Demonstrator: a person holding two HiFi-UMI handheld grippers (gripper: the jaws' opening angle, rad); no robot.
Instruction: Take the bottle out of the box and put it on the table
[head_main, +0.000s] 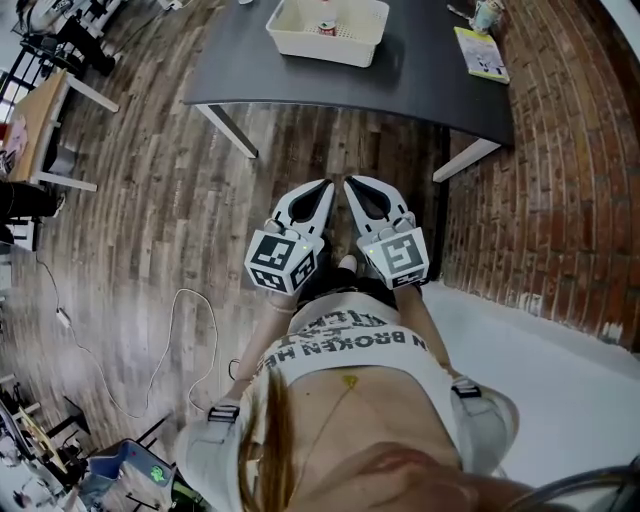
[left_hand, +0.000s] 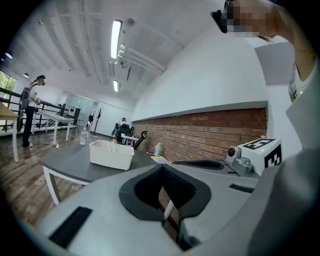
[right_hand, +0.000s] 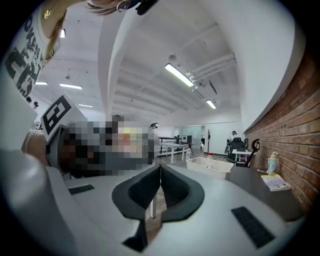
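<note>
White box cut off at top, bottle barely vis.

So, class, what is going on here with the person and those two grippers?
A person stands back from the dark table, holding a gripper in each hand close to the body. The left gripper and the right gripper are both shut and empty, side by side, pointing towards the table. The bottle sits inside the white box on the table, out of reach from here. It has not been taken out yet.
</note>
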